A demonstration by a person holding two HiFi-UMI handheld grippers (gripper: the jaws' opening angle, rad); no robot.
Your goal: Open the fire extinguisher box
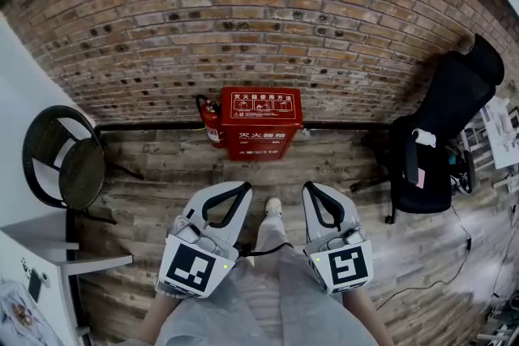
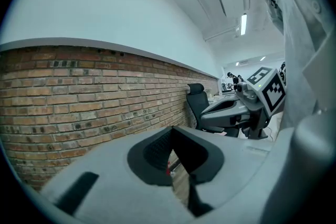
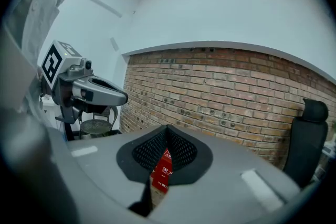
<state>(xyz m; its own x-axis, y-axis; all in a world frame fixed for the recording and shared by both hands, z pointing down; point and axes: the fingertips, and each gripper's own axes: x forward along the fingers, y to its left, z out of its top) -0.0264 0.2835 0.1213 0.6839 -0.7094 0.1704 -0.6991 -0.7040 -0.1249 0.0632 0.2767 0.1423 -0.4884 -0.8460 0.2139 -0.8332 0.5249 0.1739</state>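
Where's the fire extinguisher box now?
Head view, centre: the fire extinguisher box stands against the brick wall, a red extinguisher at its left.

In the right gripper view the red metal fire extinguisher box [image 1: 261, 123] is mostly covered. Only a narrow red strip of it is seen below the closed tips of the right gripper [image 3: 167, 134]. The white print on the box is too small to be read. The label of the red fire extinguisher [image 1: 212, 122] cannot be made out. The white piece of furniture [image 1: 32, 279] is cut off by the lower left edge.
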